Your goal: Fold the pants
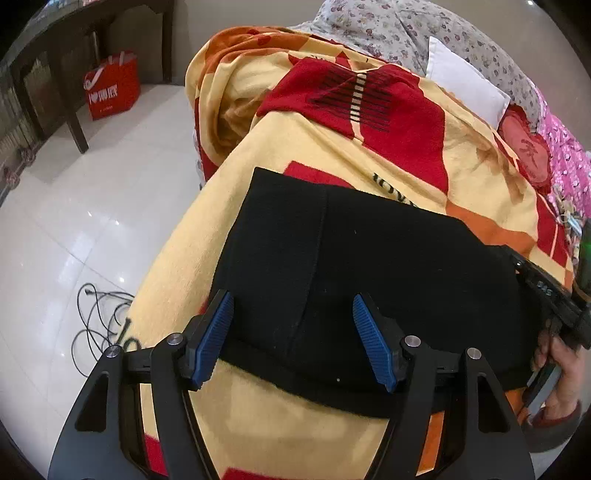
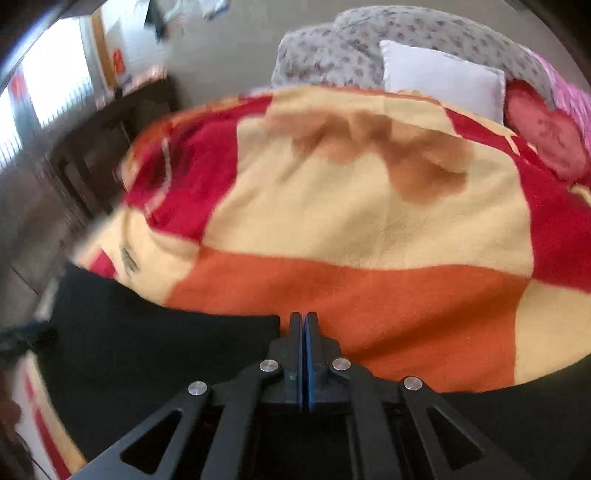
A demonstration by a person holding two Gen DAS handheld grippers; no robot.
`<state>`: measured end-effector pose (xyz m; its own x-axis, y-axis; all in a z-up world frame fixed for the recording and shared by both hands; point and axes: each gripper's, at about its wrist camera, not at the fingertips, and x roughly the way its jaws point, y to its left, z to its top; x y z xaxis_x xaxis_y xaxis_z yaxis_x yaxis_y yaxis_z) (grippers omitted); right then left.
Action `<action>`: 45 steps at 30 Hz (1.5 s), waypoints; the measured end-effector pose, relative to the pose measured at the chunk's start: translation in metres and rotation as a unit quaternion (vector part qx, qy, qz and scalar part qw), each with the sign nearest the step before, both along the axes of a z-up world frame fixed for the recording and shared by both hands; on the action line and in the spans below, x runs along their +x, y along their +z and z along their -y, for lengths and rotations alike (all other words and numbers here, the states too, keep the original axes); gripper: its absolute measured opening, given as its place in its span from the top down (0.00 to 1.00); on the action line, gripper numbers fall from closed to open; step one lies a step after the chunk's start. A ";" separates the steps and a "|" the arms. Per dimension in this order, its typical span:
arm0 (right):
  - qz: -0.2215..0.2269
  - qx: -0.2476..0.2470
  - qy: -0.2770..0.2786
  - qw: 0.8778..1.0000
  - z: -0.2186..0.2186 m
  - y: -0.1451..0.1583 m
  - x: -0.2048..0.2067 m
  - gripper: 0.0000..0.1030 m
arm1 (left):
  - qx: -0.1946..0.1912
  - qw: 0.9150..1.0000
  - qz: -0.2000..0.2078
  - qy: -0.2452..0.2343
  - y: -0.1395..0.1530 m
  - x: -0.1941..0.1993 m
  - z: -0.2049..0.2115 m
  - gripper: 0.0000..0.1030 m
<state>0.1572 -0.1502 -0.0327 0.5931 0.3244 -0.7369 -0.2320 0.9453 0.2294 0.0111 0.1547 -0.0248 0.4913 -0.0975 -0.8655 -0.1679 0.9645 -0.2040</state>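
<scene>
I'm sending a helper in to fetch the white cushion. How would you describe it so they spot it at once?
Start at the bed covered by the yellow, red and orange blanket. At its far end, bedding is piled: a grey floral quilt and a red heart-shaped cushion. The white cushion leans between them, the only plain, unpatterned square there.

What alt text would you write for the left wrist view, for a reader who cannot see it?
Folded black pants lie on a yellow, red and orange blanket, with the open left claw poised over their near edge, its blue pads clear of the cloth. At right, a hand holds the other tool; a red bag stands on the tiled floor.
</scene>
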 end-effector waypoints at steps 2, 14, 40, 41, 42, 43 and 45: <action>0.025 0.014 0.006 1.000 0.009 0.017 -0.019 0.95 | -0.021 1.000 0.000 0.005 0.005 -0.005 -0.004 0.35; 0.084 -0.073 0.168 0.980 -0.038 0.022 -0.151 0.68 | -0.165 0.984 -0.021 -0.064 0.018 -0.039 0.041 0.35; 0.085 -0.128 0.135 0.979 -0.037 -0.007 -0.137 0.67 | -0.280 0.955 -0.087 -0.042 -0.005 -0.012 0.082 0.25; 0.083 -0.129 0.137 0.979 -0.038 -0.008 -0.136 0.67 | -0.283 0.955 -0.086 -0.037 -0.005 -0.011 0.081 0.25; 0.082 -0.130 0.138 0.978 -0.039 -0.008 -0.135 0.67 | -0.285 0.954 -0.085 -0.031 -0.005 -0.009 0.080 0.25; 0.083 -0.129 0.139 0.978 -0.040 -0.008 -0.135 0.67 | -0.287 0.954 -0.083 -0.029 -0.005 -0.007 0.079 0.25; 0.082 -0.114 0.145 0.979 -0.039 -0.006 -0.135 0.77 | -0.283 0.956 -0.074 -0.027 -0.002 -0.002 0.081 0.25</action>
